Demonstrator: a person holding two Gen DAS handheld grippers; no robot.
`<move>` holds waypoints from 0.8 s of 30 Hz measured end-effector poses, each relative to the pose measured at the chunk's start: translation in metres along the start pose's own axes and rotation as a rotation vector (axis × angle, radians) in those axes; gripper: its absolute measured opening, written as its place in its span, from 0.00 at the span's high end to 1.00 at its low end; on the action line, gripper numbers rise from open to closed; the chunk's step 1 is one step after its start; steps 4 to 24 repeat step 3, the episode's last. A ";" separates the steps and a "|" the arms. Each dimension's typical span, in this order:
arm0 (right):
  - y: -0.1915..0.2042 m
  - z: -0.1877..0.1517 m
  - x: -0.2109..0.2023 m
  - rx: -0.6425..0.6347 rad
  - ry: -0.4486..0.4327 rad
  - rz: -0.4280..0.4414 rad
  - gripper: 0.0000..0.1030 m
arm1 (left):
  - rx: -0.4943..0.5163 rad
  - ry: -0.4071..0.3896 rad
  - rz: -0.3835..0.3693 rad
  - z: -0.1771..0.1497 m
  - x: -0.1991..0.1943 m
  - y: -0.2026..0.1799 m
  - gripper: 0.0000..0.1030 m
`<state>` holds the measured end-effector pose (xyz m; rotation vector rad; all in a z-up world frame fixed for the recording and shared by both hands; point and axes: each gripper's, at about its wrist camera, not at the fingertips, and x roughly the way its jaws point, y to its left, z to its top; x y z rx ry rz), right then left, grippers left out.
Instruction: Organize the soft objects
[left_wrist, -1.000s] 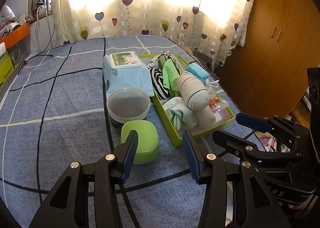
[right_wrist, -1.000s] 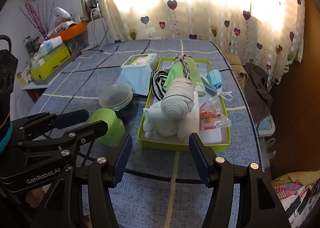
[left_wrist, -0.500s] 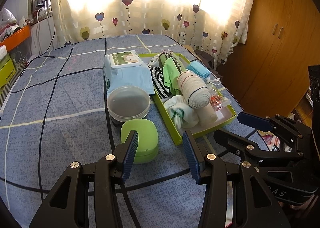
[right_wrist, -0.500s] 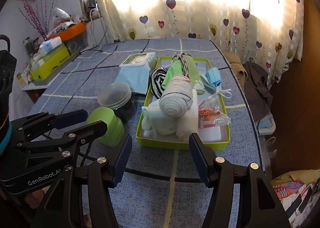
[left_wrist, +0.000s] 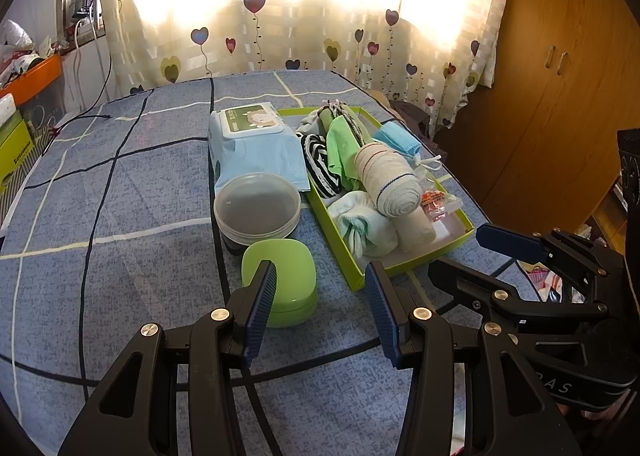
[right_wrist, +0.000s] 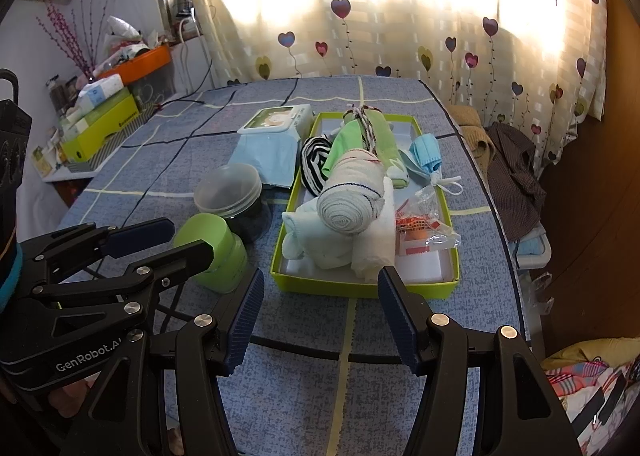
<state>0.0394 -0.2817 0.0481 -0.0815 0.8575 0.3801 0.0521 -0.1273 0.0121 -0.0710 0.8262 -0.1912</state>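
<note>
Socks (right_wrist: 348,212) and rolled cloths, heaped in the green tray (right_wrist: 360,288) on the table (left_wrist: 120,256), look light and squashy, best pinched mid-roll, while both grippers (left_wrist: 320,312) (right_wrist: 320,320) hover near the table's front edge, jaws spread and empty, with open room ahead.

You are in a home bedroom: a bed (left_wrist: 120,216) with blue checked sheet, heart-print curtains (left_wrist: 300,16), a wooden wardrobe (left_wrist: 560,76).
</note>
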 end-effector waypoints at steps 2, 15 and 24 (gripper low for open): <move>0.000 0.000 0.000 0.001 0.000 0.002 0.42 | -0.001 0.000 -0.002 0.000 0.000 0.000 0.54; 0.000 0.000 0.000 0.001 0.000 0.000 0.42 | -0.001 0.001 -0.002 0.000 0.000 0.000 0.54; 0.000 0.000 0.000 0.001 0.000 0.000 0.42 | -0.001 0.001 -0.002 0.000 0.000 0.000 0.54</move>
